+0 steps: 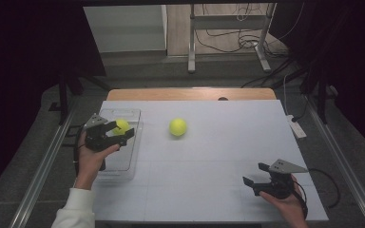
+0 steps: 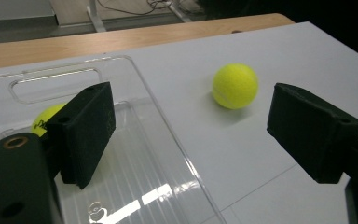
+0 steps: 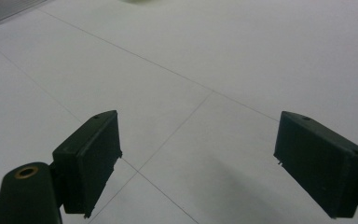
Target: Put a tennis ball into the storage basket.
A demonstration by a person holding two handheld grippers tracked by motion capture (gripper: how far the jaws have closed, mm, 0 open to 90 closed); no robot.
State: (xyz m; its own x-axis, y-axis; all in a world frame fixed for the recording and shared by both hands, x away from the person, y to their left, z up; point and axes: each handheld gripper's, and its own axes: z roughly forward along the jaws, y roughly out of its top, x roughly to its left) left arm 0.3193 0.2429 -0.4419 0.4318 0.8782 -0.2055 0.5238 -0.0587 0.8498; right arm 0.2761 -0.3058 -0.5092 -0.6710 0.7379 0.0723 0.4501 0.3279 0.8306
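Two fuzzy yellow-green balls: one [image 2: 235, 86] on white bench ahead of spread left claw [image 2: 191, 135], one [image 2: 46, 119] in clear plastic bin [image 2: 168, 135] behind its jaw; right claw [image 3: 200, 163] spread.

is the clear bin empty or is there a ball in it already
Not empty: one yellow ball lies inside the clear bin, behind the open left gripper; another ball sits outside it.

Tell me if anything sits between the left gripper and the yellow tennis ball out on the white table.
Nothing visible does. The left gripper hovers open over the clear plastic bin, and only the bin's low right wall and bare white table lie between it and the yellow tennis ball.
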